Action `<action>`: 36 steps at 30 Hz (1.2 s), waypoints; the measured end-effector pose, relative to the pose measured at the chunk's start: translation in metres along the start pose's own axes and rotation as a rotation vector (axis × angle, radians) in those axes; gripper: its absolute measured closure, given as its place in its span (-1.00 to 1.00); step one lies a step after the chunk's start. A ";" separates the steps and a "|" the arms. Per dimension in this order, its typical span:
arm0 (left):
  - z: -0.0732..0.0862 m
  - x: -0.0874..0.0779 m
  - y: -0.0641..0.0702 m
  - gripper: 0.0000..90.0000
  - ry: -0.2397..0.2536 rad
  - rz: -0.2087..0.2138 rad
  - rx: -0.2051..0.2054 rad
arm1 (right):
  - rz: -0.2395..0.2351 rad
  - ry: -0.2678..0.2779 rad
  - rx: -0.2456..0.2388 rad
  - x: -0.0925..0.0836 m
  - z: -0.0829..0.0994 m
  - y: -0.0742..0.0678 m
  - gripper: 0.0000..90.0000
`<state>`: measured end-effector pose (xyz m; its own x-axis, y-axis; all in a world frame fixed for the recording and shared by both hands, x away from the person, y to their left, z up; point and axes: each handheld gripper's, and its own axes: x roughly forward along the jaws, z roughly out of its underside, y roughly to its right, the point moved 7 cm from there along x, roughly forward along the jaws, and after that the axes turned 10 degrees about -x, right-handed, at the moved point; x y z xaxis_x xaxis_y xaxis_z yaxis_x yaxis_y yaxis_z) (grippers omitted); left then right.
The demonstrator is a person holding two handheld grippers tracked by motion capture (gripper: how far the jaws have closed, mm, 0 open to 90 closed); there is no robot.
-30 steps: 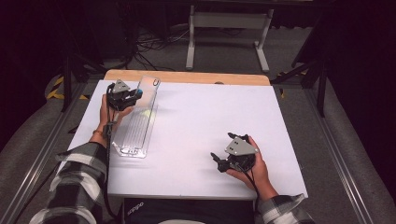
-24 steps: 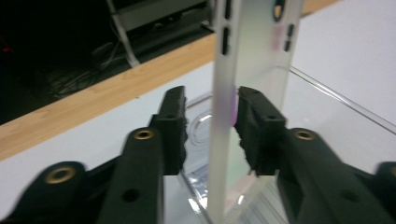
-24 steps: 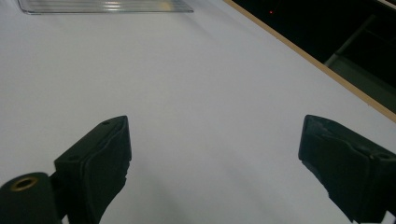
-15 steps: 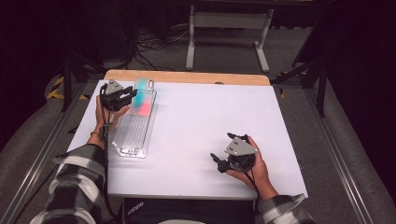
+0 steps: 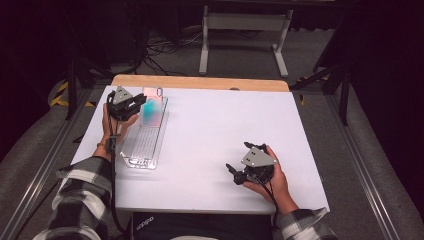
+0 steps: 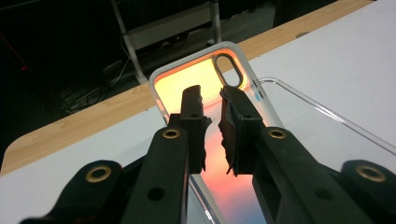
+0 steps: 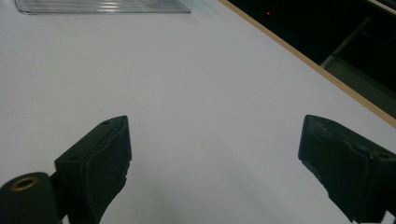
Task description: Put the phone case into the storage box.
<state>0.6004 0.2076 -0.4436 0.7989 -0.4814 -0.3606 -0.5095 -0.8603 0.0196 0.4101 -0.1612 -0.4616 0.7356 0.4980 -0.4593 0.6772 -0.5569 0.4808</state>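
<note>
- Looking down from the high view: the left tongs [image 5: 136, 103] sit at the far left of the white tabletop [image 5: 220, 130], over the far end of a clear tray [image 5: 146, 145]; a phone case [image 5: 151, 107], pink fading to teal, lies partly on that tray, its long axis running away from the person; the right tongs [image 5: 234, 172] rest low near the front edge, likely just parked.
- Left gripper view: the jaws have just been closing and stand nearly together, pinching the case [image 6: 205, 84] by its edge, probably to lift it; its camera cutout [image 6: 229, 71] points to the far wooden edge.
- Right gripper view: jaws spread wide over bare tabletop [image 7: 201, 93], holding nothing.
</note>
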 end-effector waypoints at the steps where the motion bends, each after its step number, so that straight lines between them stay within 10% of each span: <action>1: -0.001 -0.001 0.001 0.76 0.006 0.002 -0.002 | 0.001 0.000 0.000 0.000 0.000 0.000 -0.77; 36: -0.015 -0.026 0.025 0.68 0.076 0.075 0.025 | 0.015 0.022 -0.004 -0.005 -0.002 0.001 -0.77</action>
<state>0.5712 0.1963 -0.4198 0.7800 -0.5560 -0.2871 -0.5754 -0.8176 0.0204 0.4072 -0.1631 -0.4566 0.7456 0.5040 -0.4359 0.6664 -0.5616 0.4904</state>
